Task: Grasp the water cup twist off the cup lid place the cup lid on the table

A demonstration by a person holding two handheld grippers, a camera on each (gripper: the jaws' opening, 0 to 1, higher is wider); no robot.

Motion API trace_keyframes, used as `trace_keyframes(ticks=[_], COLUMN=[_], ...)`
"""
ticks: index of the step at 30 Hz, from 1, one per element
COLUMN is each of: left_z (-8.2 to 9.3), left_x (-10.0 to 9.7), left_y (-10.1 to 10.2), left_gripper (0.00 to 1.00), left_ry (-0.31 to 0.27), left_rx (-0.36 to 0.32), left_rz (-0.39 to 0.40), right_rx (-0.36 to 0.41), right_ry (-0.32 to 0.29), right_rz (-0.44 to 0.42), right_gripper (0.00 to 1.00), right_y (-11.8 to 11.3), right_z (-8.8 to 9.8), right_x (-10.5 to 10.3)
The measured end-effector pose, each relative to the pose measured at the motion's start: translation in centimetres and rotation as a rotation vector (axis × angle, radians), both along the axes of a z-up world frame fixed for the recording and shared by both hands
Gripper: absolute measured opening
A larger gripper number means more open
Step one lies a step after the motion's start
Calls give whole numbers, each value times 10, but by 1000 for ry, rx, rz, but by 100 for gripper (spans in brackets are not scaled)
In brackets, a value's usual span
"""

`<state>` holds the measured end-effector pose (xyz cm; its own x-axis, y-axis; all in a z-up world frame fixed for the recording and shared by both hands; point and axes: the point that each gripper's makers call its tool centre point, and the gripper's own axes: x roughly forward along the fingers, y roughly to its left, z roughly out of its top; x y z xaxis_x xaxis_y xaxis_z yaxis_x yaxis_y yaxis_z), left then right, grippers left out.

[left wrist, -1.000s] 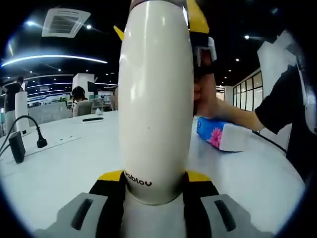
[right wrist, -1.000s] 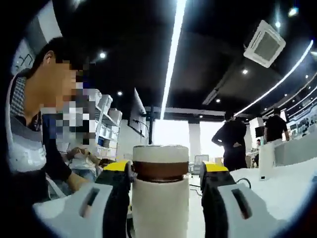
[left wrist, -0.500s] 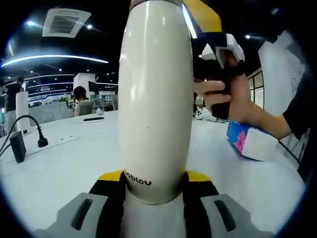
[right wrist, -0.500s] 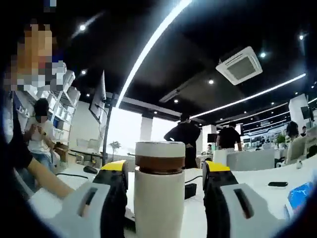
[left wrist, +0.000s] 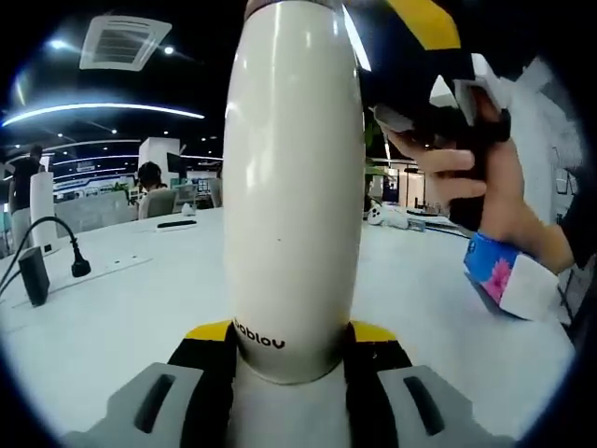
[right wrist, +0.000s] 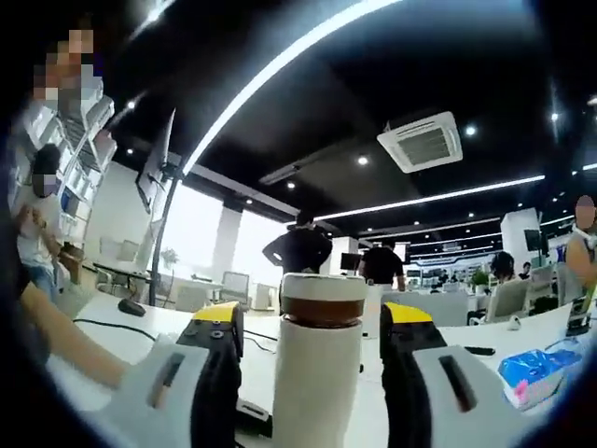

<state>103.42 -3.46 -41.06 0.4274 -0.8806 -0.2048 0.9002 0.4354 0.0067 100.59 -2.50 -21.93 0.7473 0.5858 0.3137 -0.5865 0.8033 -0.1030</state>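
Note:
A cream water cup (left wrist: 294, 187) stands upright in the left gripper view, and my left gripper (left wrist: 291, 336) is shut on its lower body. The right gripper (left wrist: 438, 65), held by a hand (left wrist: 494, 177), sits to the upper right of the cup's top. In the right gripper view the cup lid (right wrist: 323, 299), white with a brown band, rises between the jaws of my right gripper (right wrist: 312, 322). A strip of background shows on each side of the lid, so the jaws stand open around it without touching it.
The white table (left wrist: 121, 317) carries a blue tissue pack (left wrist: 508, 275) on the right, also seen in the right gripper view (right wrist: 536, 369). A black plug and cable (left wrist: 76, 269) lie at the left. A person's arm (right wrist: 65, 345) rests on the table, and people stand further back.
The right gripper and its hand have swung around the cup's top, to the right in the left gripper view. The lid looks smaller in the right gripper view. The left gripper has kept its hold.

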Motion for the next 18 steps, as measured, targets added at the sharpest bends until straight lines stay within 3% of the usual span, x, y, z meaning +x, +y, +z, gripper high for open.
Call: trace_keyframes(ticks=[8, 18], left_z=[0, 0], left_x=[-1, -1], left_y=[1, 2], left_gripper=[47, 47], left_ry=[0, 1], left_rx=[1, 1], left_rz=[6, 9], right_rx=[65, 20], right_ry=[33, 2], right_rz=[-113, -139], right_gripper=[58, 57], right_y=[-13, 2], right_z=[1, 1], right_x=[-1, -4])
